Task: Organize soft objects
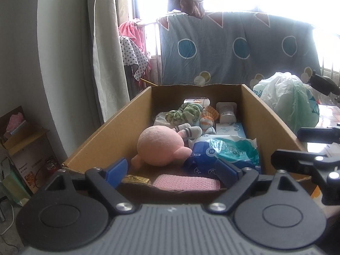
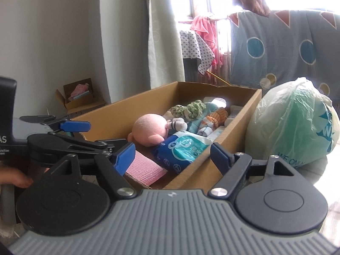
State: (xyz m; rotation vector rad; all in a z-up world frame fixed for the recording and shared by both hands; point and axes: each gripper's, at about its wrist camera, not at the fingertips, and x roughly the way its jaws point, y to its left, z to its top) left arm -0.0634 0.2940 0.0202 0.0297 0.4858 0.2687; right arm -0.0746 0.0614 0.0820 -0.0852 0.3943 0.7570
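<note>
Before both my grippers, one cardboard box [image 1: 119, 125], open at the top, holding the soft goods.

- Pink plush toy [image 1: 160, 147]: lies near the front of the box, round head toward me, touching the blue pack on its right.
- Blue pack of wipes [image 1: 228, 152]: front right of the box, crumpled, leaning on the plush.
- Pink knitted cloth [image 1: 187, 182]: flat on the box floor at the near wall.
- Green scrunchies [image 1: 184, 111] and striped socks [image 1: 207, 118]: heaped toward the back; what lies under them I cannot make out.
- Plastic bag [image 2: 291, 125]: outside, just beside the right wall of the box.
- My left gripper [image 1: 172, 171]: jaws wide apart, nothing between them, poised at the near rim.
- My right gripper [image 2: 172, 155]: jaws apart, empty, over the near right corner.

Risks, as I judge them: the two grippers stand close, so reaching together could knock them. A careless pinch at the plush may catch the wipes pack too. Pushing on the near wall could shift the box against the bag.
</note>
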